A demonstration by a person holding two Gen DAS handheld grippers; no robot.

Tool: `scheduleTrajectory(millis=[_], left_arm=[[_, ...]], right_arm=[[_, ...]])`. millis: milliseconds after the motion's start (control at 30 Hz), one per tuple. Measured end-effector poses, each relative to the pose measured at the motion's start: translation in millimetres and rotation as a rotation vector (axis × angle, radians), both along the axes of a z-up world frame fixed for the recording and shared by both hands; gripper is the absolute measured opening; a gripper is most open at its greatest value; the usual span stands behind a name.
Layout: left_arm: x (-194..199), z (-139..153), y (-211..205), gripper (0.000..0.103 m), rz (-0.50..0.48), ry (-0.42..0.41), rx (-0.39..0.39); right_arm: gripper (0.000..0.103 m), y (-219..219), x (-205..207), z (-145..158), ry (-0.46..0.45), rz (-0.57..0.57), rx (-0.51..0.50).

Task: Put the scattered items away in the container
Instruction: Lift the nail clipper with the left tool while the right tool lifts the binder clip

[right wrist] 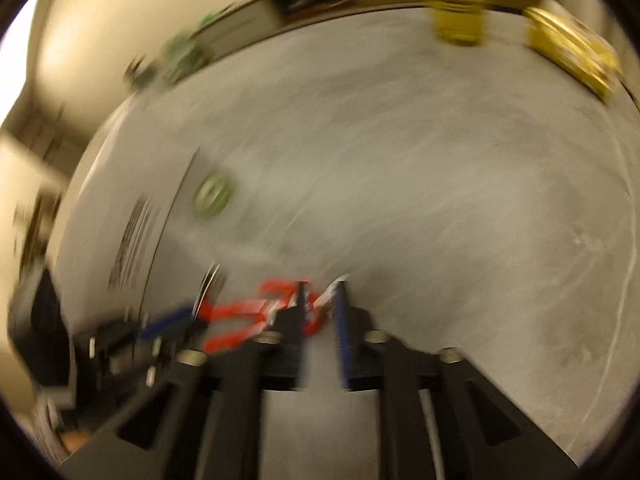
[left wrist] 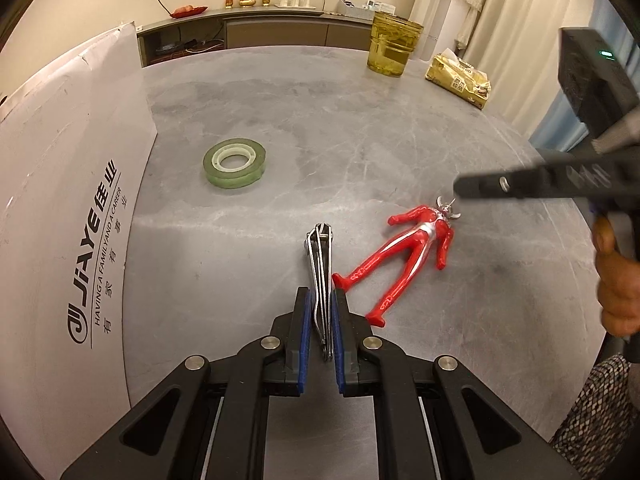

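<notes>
On the grey marble table: one nail clipper, steel, folded flat, lying lengthwise, its near end clamped between the blue pads of the left gripper. Just right of it, one red and silver toy figure, on its back, head away, a foot close beside the clipper. Farther off to the left, one roll of green tape, lying flat. Along the left edge, a white box with printed lettering. At the far edge, an amber cup and a gold packet. The right gripper hangs over the figure's head; that view is blurred, but its jaws appear parted, with the figure's red showing between and behind them.
</notes>
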State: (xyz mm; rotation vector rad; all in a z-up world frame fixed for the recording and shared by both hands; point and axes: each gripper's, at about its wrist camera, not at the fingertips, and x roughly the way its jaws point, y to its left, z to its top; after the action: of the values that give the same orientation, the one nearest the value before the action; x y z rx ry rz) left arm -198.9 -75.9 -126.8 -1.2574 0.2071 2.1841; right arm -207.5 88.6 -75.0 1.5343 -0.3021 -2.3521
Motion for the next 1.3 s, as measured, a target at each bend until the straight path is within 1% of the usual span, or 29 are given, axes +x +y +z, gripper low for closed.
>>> scheduleTrajectory(millis=[67, 100, 133, 167, 267, 333, 467, 567, 600, 633, 667, 700, 767, 833, 867, 900, 967, 1033, 1067, 1100, 1133, 1167, 1300], left_arm=[[-2, -1, -1, 0.011, 0.007, -0.010, 0.003], [-3, -1, -1, 0.011, 0.010, -0.015, 0.003], [-3, -1, -1, 0.011, 0.011, -0.015, 0.002], [-3, -1, 0, 0.011, 0.010, -0.014, -0.001], [-2, -2, 0, 0.011, 0.011, -0.014, -0.005], [-2, -1, 0, 0.011, 0.011, -0.015, -0.005], [1, -2, 0, 0.012, 0.006, -0.005, -0.003], [-1, -3, -5, 0.012, 0.016, -0.022, 0.025], [-2, -3, -7, 0.012, 0.020, -0.033, 0.040], [-3, -3, -8, 0.012, 0.022, -0.040, 0.050], [-3, -3, -9, 0.012, 0.022, -0.043, 0.054], [-3, -3, -10, 0.012, 0.022, -0.041, 0.053], [0, -3, -8, 0.013, 0.018, -0.027, 0.042], [3, -2, -5, 0.018, 0.008, -0.011, 0.035], [3, -2, -4, 0.024, 0.005, -0.006, 0.035], [5, -2, -2, 0.033, 0.001, 0.003, 0.033], [8, -2, 2, 0.044, -0.008, 0.023, 0.024], [11, -3, 5, 0.044, -0.018, 0.048, 0.004], [11, -3, 6, 0.040, -0.021, 0.057, -0.008], [11, -3, 7, 0.022, -0.022, 0.062, -0.017], [11, -2, 6, 0.014, -0.022, 0.059, -0.023], [10, -2, 4, 0.010, -0.021, 0.048, -0.017], [11, 4, -3, 0.009, -0.012, 0.033, 0.008]], right_arm=[[0.039, -26, 28, 15, 0.048, 0.175, 0.036], [0.046, -38, 44, 19, 0.067, 0.259, 0.047], [0.050, -52, 67, 20, 0.081, 0.352, 0.076], [0.050, -61, 84, 19, 0.091, 0.408, 0.103], [0.050, -85, 127, 9, 0.129, 0.490, 0.196], [0.050, -97, 143, 3, 0.154, 0.510, 0.265], [0.050, -101, 151, -10, 0.149, 0.426, 0.301], [0.049, -106, 152, -20, 0.142, 0.413, 0.337], [0.042, -106, 150, -22, 0.137, 0.404, 0.329], [0.023, -104, 147, -23, 0.133, 0.392, 0.312], [0.019, -100, 143, -23, 0.134, 0.362, 0.313], [0.017, -94, 138, -23, 0.136, 0.321, 0.321], [0.017, -78, 122, -23, 0.120, 0.213, 0.293], [0.017, -57, 110, -22, 0.103, 0.097, 0.254], [0.017, -46, 104, -22, 0.093, 0.039, 0.228], [0.017, -37, 100, -23, 0.084, -0.002, 0.202], [0.017, -24, 96, -24, 0.069, -0.057, 0.154], [0.017, -20, 96, -22, 0.067, -0.074, 0.133], [0.017, -18, 98, -22, 0.069, -0.079, 0.125], [0.017, -16, 97, -24, 0.071, -0.081, 0.121], [0.017, -15, 96, -25, 0.073, -0.083, 0.115], [0.017, -15, 93, -24, 0.076, -0.085, 0.110], [0.016, -14, 86, -23, 0.087, -0.093, 0.079]])
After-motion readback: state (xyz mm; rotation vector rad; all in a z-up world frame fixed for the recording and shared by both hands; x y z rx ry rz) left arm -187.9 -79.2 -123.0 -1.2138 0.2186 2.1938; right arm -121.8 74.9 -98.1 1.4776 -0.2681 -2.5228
